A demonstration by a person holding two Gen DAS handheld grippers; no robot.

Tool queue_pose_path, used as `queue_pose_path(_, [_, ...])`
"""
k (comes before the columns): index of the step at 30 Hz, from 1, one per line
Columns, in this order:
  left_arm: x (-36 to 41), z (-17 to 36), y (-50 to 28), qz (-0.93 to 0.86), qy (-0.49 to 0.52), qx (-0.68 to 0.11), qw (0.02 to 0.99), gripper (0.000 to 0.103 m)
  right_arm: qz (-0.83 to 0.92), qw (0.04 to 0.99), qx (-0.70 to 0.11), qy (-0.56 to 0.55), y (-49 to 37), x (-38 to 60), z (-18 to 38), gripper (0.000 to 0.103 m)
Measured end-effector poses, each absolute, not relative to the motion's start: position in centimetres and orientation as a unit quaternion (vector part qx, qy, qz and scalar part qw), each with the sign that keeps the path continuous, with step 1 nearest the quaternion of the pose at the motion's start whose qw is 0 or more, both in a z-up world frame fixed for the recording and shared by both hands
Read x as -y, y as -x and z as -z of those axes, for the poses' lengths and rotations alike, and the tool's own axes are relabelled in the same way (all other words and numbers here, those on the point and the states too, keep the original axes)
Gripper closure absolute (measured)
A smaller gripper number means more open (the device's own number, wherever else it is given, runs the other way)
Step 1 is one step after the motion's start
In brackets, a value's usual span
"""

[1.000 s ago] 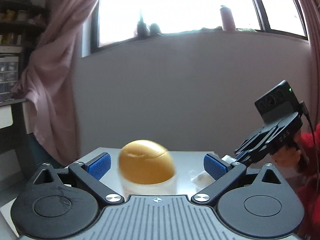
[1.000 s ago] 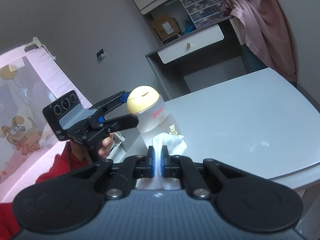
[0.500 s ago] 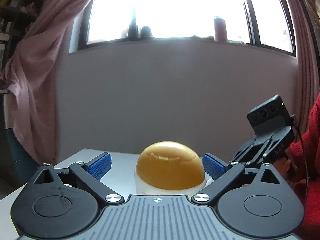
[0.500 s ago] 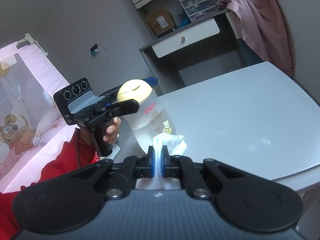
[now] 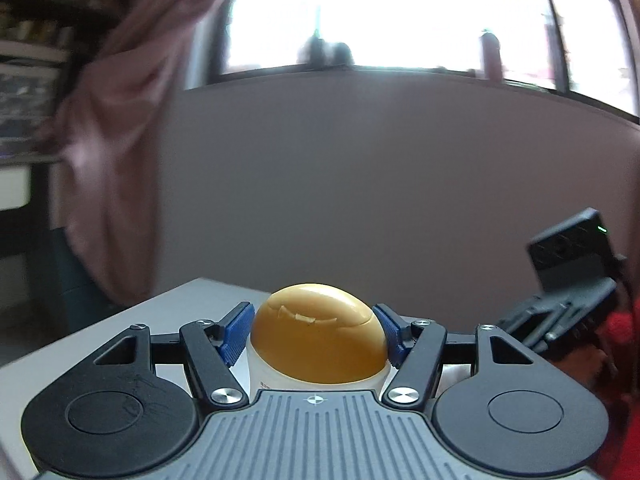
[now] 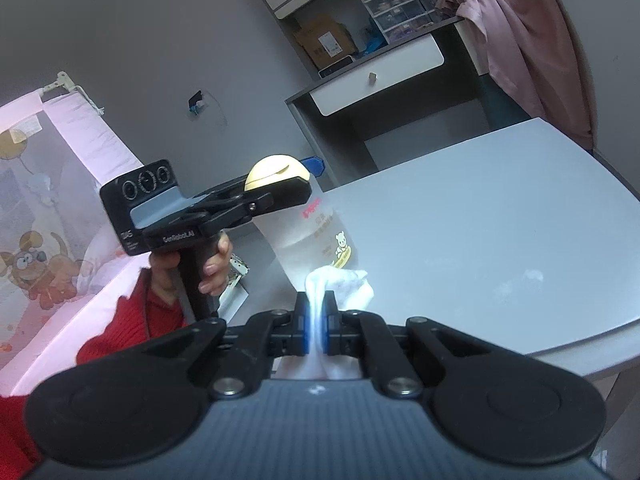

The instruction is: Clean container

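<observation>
A clear baby bottle (image 6: 316, 224) with a domed yellow cap (image 5: 318, 332) stands upright on the white table (image 6: 500, 220). My left gripper (image 5: 314, 316) is level around the cap, jaws closing, and the blue pads (image 5: 240, 330) touch both of its sides. In the right wrist view the left gripper (image 6: 298, 180) grips the bottle's top from the left. My right gripper (image 6: 316, 308) is shut on a bunched white cloth (image 6: 340, 280). The cloth sits against the bottle's lower front, by the bear print.
A person's hand (image 6: 212, 264) in a red sleeve holds the left gripper's handle. A pink-sided cot (image 6: 60, 200) stands to the left. A dark desk with a white drawer (image 6: 376, 76) and a pink curtain (image 6: 520, 40) lie beyond the table. The table's rounded edge (image 6: 580, 340) is near right.
The left gripper's jaws have closed from wide open onto the yellow cap. The right gripper and cloth have stayed where they were.
</observation>
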State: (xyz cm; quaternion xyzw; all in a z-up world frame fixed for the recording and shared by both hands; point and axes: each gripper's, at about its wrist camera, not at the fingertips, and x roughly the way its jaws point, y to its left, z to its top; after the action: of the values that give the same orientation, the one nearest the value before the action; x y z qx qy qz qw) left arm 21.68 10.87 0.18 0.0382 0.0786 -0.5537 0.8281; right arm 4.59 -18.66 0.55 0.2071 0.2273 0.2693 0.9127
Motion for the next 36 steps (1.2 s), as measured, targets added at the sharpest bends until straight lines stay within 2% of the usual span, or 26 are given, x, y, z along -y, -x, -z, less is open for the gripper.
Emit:
queue_pose_path(9, [-9.0,-1.3,-17.6,0.402,-0.033,-0.132,0.905,0.038,-0.278,0.920,-0.188,-0.200,-4.2,18.0,-0.9,0.097])
queue_pose_path(21, [-7.7,-4.3,-16.7,0.353,-0.021,-0.153,0.923,0.039,-0.295,0.932,-0.095,-0.187,-6.4,15.5,-1.4,0.097])
queue_pose_path(36, [-7.6,-4.1,-18.2,0.353,-0.008,-0.154,0.923,0.039,-0.317,0.902,-0.154,-0.250,-8.4,16.8,1.5,0.098])
